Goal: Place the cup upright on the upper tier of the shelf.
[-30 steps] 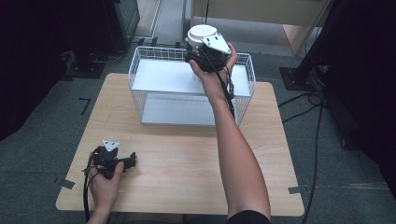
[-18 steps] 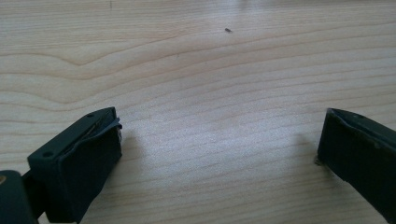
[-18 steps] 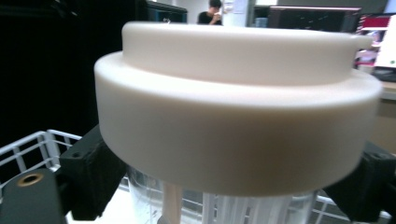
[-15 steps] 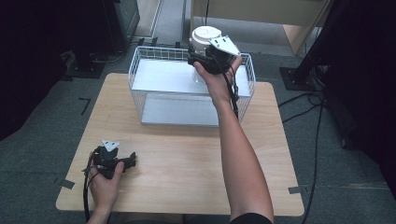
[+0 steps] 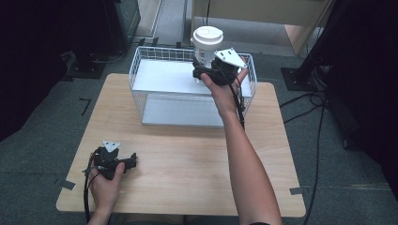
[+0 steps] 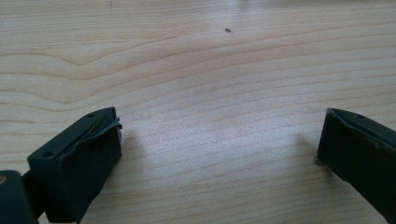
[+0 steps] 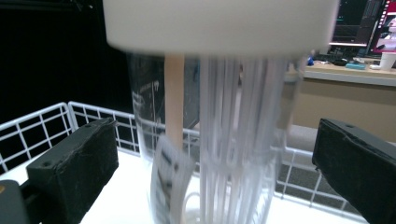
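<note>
Two grippers are seen. At the left, the left gripper (image 5: 133,161) is rested on the wooden table (image 5: 187,154), jaws spread on nothing. Rightward, a clear jar (image 5: 207,47) with a white lid is seen over the wire basket (image 5: 141,61), between the right gripper's (image 7: 210,158) spread jaws; contact cannot be told.

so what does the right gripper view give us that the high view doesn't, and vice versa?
Right gripper view alone: the contents of the clear jar, white sticks and one tan stick, and a wide gap either side between jar and open jaws. High view alone: the left gripper resting on the wooden table, the right gripper raised over the basket. Shared: the jar with its white lid and the white wire basket.
</note>
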### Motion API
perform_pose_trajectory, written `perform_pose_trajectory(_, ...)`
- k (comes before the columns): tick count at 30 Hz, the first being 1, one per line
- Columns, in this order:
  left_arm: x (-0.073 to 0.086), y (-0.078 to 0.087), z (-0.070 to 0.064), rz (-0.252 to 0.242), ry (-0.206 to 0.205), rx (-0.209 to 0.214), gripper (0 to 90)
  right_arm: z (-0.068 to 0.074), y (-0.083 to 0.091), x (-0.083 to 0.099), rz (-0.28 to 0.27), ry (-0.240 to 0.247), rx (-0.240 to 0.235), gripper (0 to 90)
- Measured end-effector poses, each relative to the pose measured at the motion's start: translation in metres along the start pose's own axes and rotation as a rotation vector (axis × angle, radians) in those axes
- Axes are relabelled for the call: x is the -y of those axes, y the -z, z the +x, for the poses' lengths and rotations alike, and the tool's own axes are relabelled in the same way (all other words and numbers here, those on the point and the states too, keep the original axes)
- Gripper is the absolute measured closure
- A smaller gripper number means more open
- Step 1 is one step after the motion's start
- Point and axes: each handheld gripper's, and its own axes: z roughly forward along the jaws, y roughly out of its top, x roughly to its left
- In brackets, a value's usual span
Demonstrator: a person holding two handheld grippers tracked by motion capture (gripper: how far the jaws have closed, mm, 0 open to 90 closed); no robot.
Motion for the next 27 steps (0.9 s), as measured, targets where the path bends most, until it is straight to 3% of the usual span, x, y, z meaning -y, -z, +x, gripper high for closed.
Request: perform_pose_trajectory(27,0.000,0.000,0.000,0.001,-0.001,0.000,0.0,-0.006,0.044,0.053,0.018,0.023,-0.026,0.7)
